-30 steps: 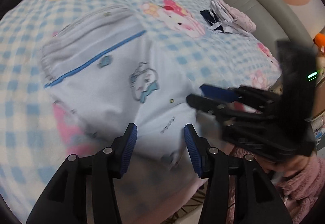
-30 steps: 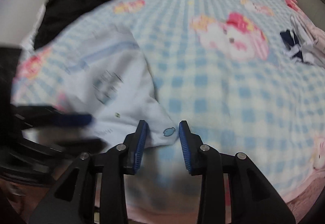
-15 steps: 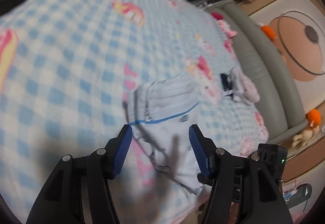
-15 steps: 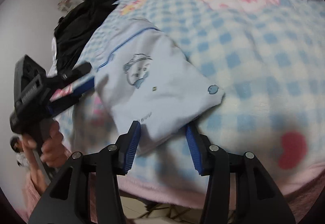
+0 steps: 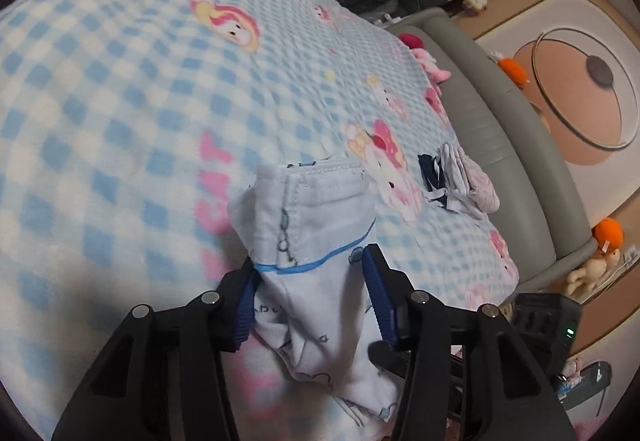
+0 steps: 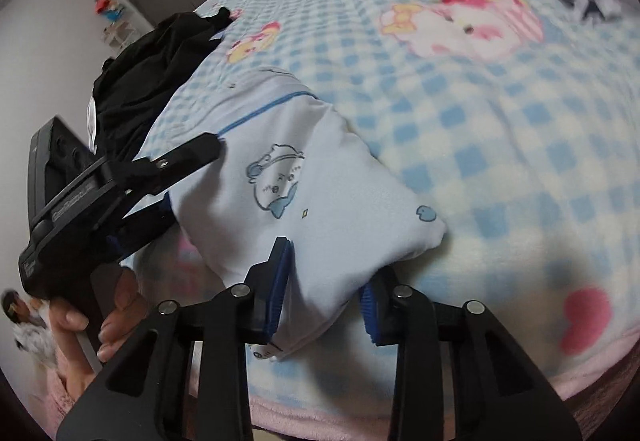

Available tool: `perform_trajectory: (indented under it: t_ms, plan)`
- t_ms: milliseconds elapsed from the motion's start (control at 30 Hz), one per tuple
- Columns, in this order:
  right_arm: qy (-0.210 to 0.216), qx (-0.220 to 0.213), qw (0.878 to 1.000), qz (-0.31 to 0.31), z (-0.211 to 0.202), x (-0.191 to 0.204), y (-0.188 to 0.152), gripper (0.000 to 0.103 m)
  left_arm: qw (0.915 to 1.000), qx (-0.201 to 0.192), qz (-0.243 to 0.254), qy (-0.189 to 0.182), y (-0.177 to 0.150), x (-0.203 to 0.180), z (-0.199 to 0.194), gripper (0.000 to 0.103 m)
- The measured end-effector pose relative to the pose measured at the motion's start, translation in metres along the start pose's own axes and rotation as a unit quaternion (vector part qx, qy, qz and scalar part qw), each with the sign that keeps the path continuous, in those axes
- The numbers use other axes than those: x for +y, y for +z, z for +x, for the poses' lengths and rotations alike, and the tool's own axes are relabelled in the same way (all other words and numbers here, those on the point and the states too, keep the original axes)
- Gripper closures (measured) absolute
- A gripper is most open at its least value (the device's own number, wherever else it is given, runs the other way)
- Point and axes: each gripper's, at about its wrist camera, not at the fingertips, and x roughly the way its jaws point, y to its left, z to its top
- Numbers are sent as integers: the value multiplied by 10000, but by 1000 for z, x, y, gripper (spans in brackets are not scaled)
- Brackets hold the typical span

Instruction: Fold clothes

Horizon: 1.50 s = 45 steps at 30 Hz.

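A folded pale-blue garment point(image 5: 316, 241) with cartoon prints and a blue stripe lies near the bed's front edge; it also shows in the right wrist view point(image 6: 296, 185). My left gripper point(image 5: 312, 301) is open, its jaws on either side of the garment's left end near the stripe. My right gripper point(image 6: 324, 289) is open, its jaws straddling the garment's front edge. The left gripper's finger point(image 6: 188, 153) rests over the garment's left side in the right wrist view. The cloth sits between the pads of both, not pinched.
A blue-and-white checked cartoon blanket point(image 5: 120, 89) covers the bed. A black garment pile point(image 6: 152, 61) lies at the far left. Small folded clothes point(image 5: 456, 181) sit by the grey headboard point(image 5: 500, 129). The bed's pink front edge point(image 6: 440, 397) is just below the grippers.
Both grippers have moved in onto the garment: the left now straddles its striped left end, the right its front edge. The garment looks more bunched and narrower than one second ago.
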Motion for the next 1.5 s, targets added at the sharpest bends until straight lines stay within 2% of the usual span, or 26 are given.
perform_trajectory:
  t_ms: [33, 100, 133, 167, 233, 300, 333, 467, 567, 667, 700, 800, 900, 967, 1033, 1067, 1167, 1267, 1333, 1500]
  plan:
    - [51, 58, 9999, 68, 4, -4, 0, 56, 9999, 83, -35, 141, -1, 2, 5, 51]
    - [153, 175, 9995, 204, 13, -11, 0, 54, 9996, 100, -52, 258, -3, 5, 11, 51]
    - [182, 213, 9993, 238, 16, -14, 0, 57, 9996, 79, -10, 270, -4, 3, 11, 53]
    - [100, 149, 9998, 95, 10, -9, 0, 70, 9997, 59, 35, 249, -4, 1, 9, 58]
    - [36, -3, 10000, -62, -5, -4, 0, 85, 9999, 85, 94, -8, -3, -6, 4, 62]
    - [43, -174, 9998, -126, -23, -4, 2, 87, 9990, 222, 157, -352, -2, -15, -2, 62]
    - [46, -259, 9995, -158, -32, -4, 3, 87, 9986, 250, 205, -408, -3, -19, -6, 62]
    - [38, -589, 9978, -291, -68, -3, 6, 88, 9968, 406, 412, -544, -10, -37, -15, 59]
    - [-427, -565, 9962, -512, -76, -18, 12, 88, 9957, 521, 666, -375, -19, -51, -18, 52]
    - [-815, -286, 9955, -387, -68, -46, 18, 84, 9958, 326, 845, 131, -24, -53, -20, 48]
    - [-793, -205, 9964, -233, -65, -56, 19, 82, 9964, 339, 770, 120, -22, -47, -17, 48]
    - [-481, -236, 9985, 122, -64, -69, 17, 76, 9977, 497, 443, -116, -19, -30, -3, 46]
    - [-451, -142, 9989, -1, -56, -63, 14, 70, 9966, 607, 271, -496, -19, -26, 14, 46]
    - [-474, -128, 9988, -63, -51, -61, 12, 64, 9962, 586, 308, -570, -22, -30, 21, 45]
    - [-492, -132, 9987, -84, -49, -61, 11, 64, 9962, 600, 460, -421, -26, -36, 26, 46]
    - [-543, -154, 9984, -94, -49, -62, 10, 70, 9958, 632, 568, -340, -28, -40, 27, 54]
    - [-655, -305, 9972, -193, -59, -61, 12, 79, 9942, 680, 830, -93, -32, -54, 23, 63]
    - [-840, -500, 9949, -266, -68, -61, 20, 79, 9912, 693, 1108, 234, -38, -68, 14, 66]
    - [-889, -473, 9947, -191, -64, -68, 28, 79, 9888, 636, 1284, 407, -46, -78, 12, 67]
    - [-926, -388, 9949, -103, -59, -74, 44, 74, 9803, 795, 1639, 759, -58, -91, 19, 67]
